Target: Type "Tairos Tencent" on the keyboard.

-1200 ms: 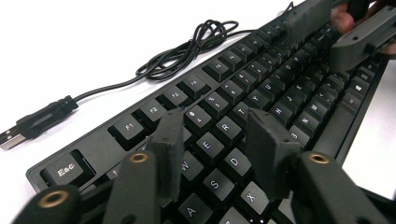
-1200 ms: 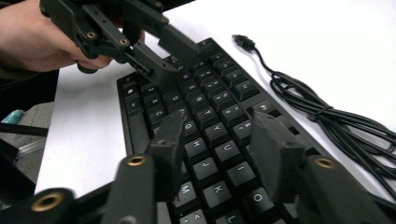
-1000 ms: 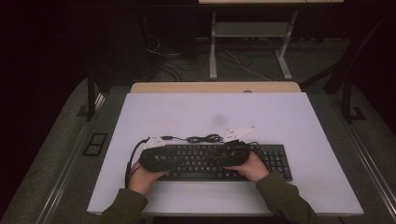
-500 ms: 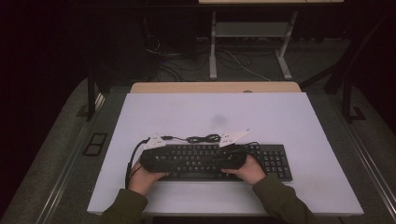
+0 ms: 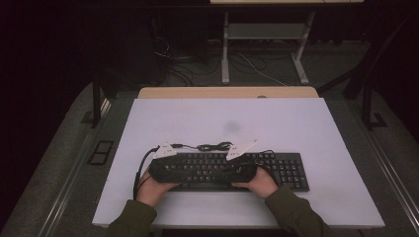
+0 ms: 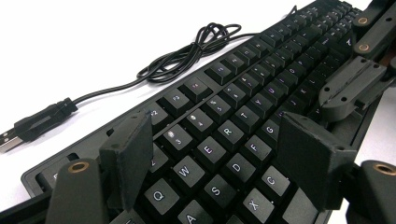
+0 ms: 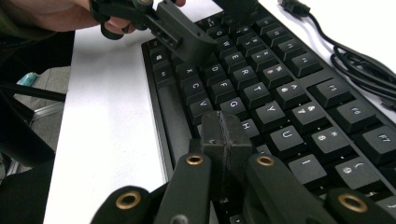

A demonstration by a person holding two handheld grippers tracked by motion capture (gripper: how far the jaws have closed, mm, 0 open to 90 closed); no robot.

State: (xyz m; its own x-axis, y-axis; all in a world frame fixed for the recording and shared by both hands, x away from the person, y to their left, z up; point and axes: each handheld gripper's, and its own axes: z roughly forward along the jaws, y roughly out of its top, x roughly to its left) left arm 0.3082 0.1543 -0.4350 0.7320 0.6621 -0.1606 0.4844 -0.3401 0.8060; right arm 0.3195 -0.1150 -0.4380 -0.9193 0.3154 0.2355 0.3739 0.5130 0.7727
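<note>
While the black full-size plastic keyboard (image 5: 232, 170) is lying near the white table's (image 5: 316, 123) front edge, the left gripper (image 6: 215, 154) is hovering wide over its letter keys and the right gripper (image 7: 226, 135), pinched closed, is seemingly pressing keys, needing a precise downward tap next.

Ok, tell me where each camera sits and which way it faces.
High view: above the person's side, looking forward and down on the table; forearms, hands, both grippers over the keyboard.
Left gripper view: on the left gripper, looking along its open jaws across the keys toward the cable; the right gripper beyond.
Right gripper view: on the right gripper, jaws shut, over the keys; the left hand beyond.
All share the keyboard.
</note>
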